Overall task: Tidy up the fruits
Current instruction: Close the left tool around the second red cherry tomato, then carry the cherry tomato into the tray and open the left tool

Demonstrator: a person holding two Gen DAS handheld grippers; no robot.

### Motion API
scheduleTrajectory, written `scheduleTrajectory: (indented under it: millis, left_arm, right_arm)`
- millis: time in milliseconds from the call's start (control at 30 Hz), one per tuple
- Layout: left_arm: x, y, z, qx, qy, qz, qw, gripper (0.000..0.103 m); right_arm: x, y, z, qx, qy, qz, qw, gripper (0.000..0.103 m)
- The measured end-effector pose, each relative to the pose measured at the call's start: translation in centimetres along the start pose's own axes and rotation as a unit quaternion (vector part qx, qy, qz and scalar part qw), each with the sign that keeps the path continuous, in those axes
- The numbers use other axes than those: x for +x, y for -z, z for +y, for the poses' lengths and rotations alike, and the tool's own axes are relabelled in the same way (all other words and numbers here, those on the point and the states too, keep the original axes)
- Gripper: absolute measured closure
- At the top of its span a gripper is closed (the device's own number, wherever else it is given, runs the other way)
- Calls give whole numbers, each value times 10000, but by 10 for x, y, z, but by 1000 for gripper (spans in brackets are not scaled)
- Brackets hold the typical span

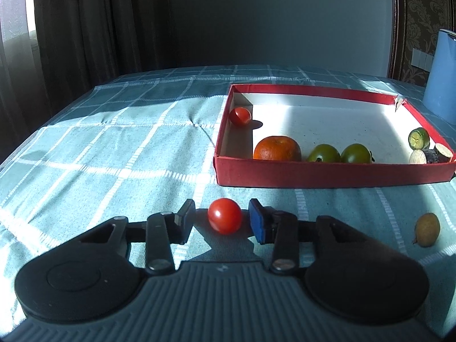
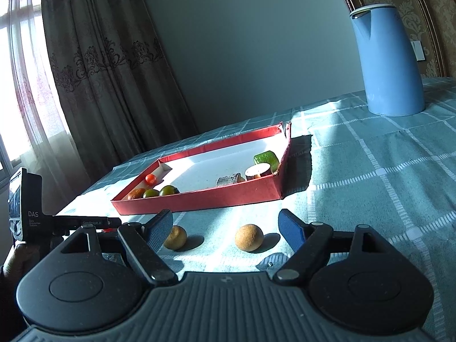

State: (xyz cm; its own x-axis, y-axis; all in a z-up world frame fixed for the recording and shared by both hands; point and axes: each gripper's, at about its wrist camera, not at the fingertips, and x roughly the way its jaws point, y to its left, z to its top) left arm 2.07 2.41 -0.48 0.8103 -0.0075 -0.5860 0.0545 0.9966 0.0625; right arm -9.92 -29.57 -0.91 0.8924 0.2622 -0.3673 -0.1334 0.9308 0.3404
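A red cherry tomato lies on the teal checked cloth between the pads of my left gripper. A thin gap shows on each side of it, so the gripper is open. Beyond it stands a red box holding another cherry tomato, an orange, two green tomatoes and cut vegetable pieces. My right gripper is open above the cloth. One tan round fruit lies between its fingers, untouched. A second tan fruit sits just behind its left finger.
A tall blue jug stands on the cloth at the far right, behind the red box. Curtains and a window are at the left. The left gripper's body and a hand show at the right wrist view's left edge.
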Motion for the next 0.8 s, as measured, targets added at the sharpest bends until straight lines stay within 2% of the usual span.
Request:
scheduleTrajectory:
  millis: [100,267,600,800]
  left_arm:
    - [0,0,2,-52,65,5,10000,68]
    - [-3,2,-2,-48,116,-8,9999,81]
    - [-4,2,-3,-98,90,-5,9999,81]
    - [-6,2,-3,-167,-5,-19,9999,81]
  right_arm:
    - [1,0,0,21,9,33,10000,22]
    - [4,0,-1,67,30,86,9999,22]
    - [6,0,-2,136,72,148,9998,22]
    - [6,1,4,-48,17,202,9998,22]
